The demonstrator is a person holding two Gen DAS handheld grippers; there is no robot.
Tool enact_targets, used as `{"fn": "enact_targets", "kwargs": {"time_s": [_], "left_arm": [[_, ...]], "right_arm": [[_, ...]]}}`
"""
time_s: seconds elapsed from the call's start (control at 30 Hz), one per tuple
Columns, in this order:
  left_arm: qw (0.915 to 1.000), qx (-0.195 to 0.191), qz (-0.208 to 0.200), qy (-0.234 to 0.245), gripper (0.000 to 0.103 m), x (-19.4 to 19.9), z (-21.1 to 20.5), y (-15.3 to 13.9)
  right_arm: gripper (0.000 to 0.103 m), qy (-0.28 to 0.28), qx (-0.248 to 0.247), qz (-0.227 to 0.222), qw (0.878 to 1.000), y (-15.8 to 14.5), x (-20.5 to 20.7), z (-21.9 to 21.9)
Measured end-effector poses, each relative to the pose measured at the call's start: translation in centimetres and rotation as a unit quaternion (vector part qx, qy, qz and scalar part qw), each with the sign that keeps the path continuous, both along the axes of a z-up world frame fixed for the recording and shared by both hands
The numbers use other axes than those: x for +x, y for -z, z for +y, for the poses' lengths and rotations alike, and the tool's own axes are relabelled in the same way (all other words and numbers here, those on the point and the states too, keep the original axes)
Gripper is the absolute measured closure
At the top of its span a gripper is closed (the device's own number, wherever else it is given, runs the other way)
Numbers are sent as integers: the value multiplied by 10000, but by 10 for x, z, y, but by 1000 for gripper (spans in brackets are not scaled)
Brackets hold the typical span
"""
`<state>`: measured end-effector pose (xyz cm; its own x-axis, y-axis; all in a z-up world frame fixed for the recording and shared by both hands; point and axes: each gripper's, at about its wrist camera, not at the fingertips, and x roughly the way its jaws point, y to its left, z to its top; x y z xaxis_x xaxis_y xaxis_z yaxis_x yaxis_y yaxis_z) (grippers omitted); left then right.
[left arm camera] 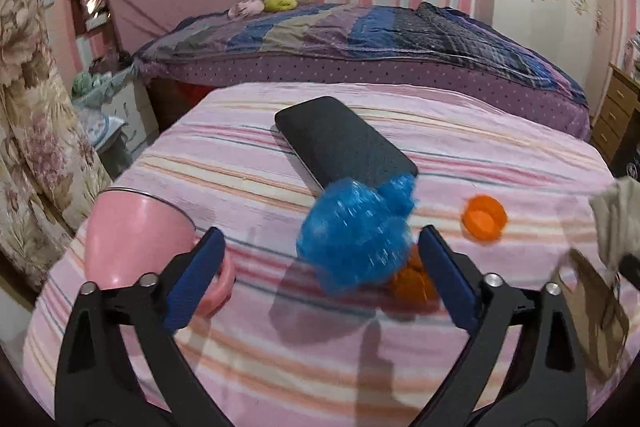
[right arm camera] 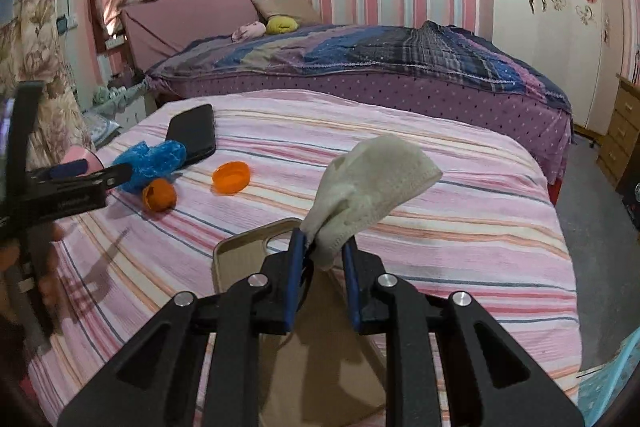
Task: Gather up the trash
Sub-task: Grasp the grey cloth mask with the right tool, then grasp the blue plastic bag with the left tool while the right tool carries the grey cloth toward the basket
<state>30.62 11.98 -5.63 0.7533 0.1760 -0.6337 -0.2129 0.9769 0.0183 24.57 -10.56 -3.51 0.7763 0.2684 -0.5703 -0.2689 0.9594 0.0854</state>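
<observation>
In the left wrist view my left gripper (left arm camera: 320, 233) stands open around a crumpled blue plastic bag (left arm camera: 356, 235) on the pink striped blanket; its pads do not press the bag. An orange scrap (left arm camera: 416, 281) lies just behind the bag. An orange cap (left arm camera: 484, 217) rests further right. In the right wrist view my right gripper (right arm camera: 324, 237) is shut on a crumpled white tissue (right arm camera: 372, 183), held above a beige phone case (right arm camera: 244, 255). The left gripper (right arm camera: 108, 167) shows at the left edge, beside the blue bag (right arm camera: 148, 159), the orange scrap (right arm camera: 160, 195) and the cap (right arm camera: 231, 178).
A black phone (left arm camera: 344, 143) lies behind the bag and a pink cup (left arm camera: 136, 239) stands left of my left fingers. Beyond the striped blanket (right arm camera: 460, 227) stands a purple bed (right arm camera: 360, 67). A wooden dresser (right arm camera: 624, 131) is at the right, floral curtains at the left.
</observation>
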Motion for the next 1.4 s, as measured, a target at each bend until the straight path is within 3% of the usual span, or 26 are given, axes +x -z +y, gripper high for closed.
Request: {"fn": "enact_targets", "kwargs": {"time_s": [0.03,0.1,0.2,0.3,0.4,0.53,0.63,0.7,0.9,1.0,1.1,1.23,1.4], "left_arm": [[9998,-182,118,-2,24,8,3,5],[9985,-412,333,167,63,16,3,13],[9988,-384,240,198,79,10,-1,13],[9994,-286,-75,157,81,-13,-8,3],[9991,-116,-339,230,83,-41,-20,-4],[9958,75,-714,574,83,-84,-40,-37],[9888,-277,-1076,997,83,-127,-58,-70],[9863,-212,-1173,1137,83,-146,-75,-79],[9777,-572,-1018,1747,83,-162,-141,-91],[9707,-638,-954,2111,83,-170,-185,-91],[9627,-457,-965,2484,83,-182,-232,-86],[9519,-276,-856,2929,83,-191,-292,-69],[9414,-232,-621,3307,83,-193,-367,-41]], "right_arm": [[83,-31,0,-35,10000,-2,-1,-2],[83,-59,-34,-76,9999,-3,0,-6],[83,-101,-94,-48,9999,-3,2,-12],[83,-120,0,-66,9999,-9,0,-16],[83,-54,161,-385,9991,-19,-13,-26],[83,84,179,-745,9970,-35,-35,-33],[83,252,175,-1010,9944,-64,-71,-47],[83,401,121,-1047,9936,-81,-94,-57],[83,1169,-441,-940,9877,-118,-177,-127],[83,1625,-424,-876,9819,-114,-197,-171],[83,1963,-309,-821,9766,-103,-207,-204],[83,2552,-147,-708,9642,-72,-223,-265],[83,2883,-41,-364,9568,-33,-226,-320]]}}
